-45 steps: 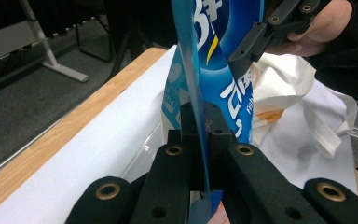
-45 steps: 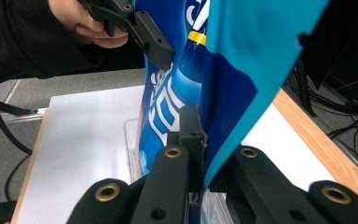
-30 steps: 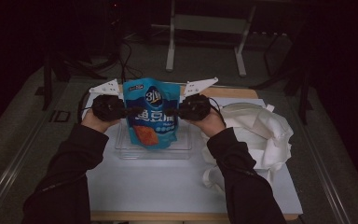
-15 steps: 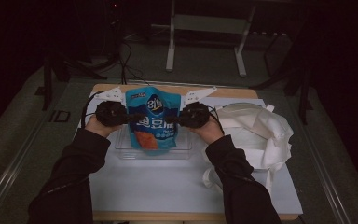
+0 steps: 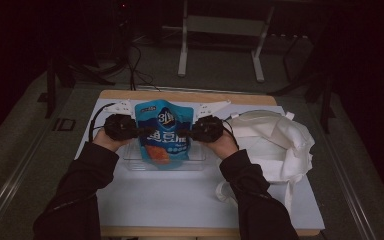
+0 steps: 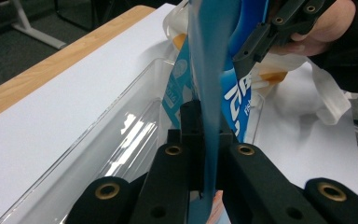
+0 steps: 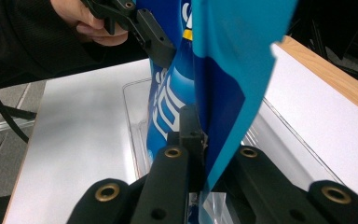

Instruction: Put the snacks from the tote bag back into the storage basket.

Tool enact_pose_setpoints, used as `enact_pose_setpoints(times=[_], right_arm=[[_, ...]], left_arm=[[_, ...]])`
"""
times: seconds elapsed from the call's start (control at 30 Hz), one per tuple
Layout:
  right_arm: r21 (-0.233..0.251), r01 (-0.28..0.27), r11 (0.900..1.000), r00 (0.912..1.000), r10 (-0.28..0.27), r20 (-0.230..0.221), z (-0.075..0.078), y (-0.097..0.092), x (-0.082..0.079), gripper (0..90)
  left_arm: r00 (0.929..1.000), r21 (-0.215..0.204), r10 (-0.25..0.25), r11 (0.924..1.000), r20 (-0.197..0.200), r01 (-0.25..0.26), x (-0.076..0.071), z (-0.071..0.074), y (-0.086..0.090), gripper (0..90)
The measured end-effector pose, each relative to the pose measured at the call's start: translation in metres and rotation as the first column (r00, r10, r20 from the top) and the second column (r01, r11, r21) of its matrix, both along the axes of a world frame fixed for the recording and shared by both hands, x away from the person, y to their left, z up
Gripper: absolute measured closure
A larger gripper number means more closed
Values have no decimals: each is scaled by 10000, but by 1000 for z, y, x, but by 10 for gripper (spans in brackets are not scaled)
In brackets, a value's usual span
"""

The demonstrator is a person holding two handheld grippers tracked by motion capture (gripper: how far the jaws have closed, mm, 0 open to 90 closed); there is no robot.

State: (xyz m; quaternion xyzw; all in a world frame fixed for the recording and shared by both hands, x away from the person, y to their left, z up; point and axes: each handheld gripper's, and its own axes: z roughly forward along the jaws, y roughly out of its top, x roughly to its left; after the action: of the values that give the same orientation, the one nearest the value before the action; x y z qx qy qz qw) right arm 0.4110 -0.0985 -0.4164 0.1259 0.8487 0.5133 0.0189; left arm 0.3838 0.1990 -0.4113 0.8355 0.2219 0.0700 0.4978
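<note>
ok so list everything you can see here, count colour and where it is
glossy blue snack pouch with white lettering and an orange picture: one, blue, held upright between both grippers over the clear tray
clear rectangular plastic tray: one, transparent, on the white sheet under the pouch
crumpled white cloth bag with straps: one, white, on the table right of the tray
white sheet: one, white, covering most of the tabletop
wooden table: one, light brown, edge showing at the far side
left gripper: one, black, clamped on the pouch's left edge
right gripper: one, black, clamped on the pouch's right edge
sleeves: two, black, entering from the bottom
</note>
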Motion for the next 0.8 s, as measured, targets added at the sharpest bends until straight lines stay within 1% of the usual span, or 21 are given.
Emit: enact_pose_setpoints(times=[0.3, 0.33, 0.43, 0.63, 0.7, 0.77, 0.8], right_arm=[[-27, 16, 10000, 9997, -16, 232, -3, -2, -6, 884], [-13, 29, 10000, 9997, -29, 251, -3, -3, -7, 883], [44, 25, 10000, 9995, -26, 313, -5, -5, -8, 881], [71, 62, 10000, 9996, -64, 277, -5, -4, -8, 877], [40, 107, 9999, 9995, -108, 288, -5, -5, -8, 877], [36, 138, 9999, 9995, -139, 289, -5, -5, -7, 875], [41, 143, 9999, 9995, -144, 278, -5, -5, -8, 873]], left_arm=[[9999, 6, -104, 9999, 85, 104, -7, -3, -1, 897], [9998, 29, -117, 9999, 140, 117, -8, -3, -2, 898], [9998, 11, -50, 10000, 182, 50, -10, -3, -3, 898], [9998, 28, 106, 9999, 140, -107, -11, -3, -3, 897], [9995, 114, 205, 9997, 227, -208, -11, -2, -5, 896], [9989, 234, 252, 9994, 399, -262, -13, -2, -6, 897], [9988, 235, 264, 9993, 412, -274, -13, -2, -6, 897]])
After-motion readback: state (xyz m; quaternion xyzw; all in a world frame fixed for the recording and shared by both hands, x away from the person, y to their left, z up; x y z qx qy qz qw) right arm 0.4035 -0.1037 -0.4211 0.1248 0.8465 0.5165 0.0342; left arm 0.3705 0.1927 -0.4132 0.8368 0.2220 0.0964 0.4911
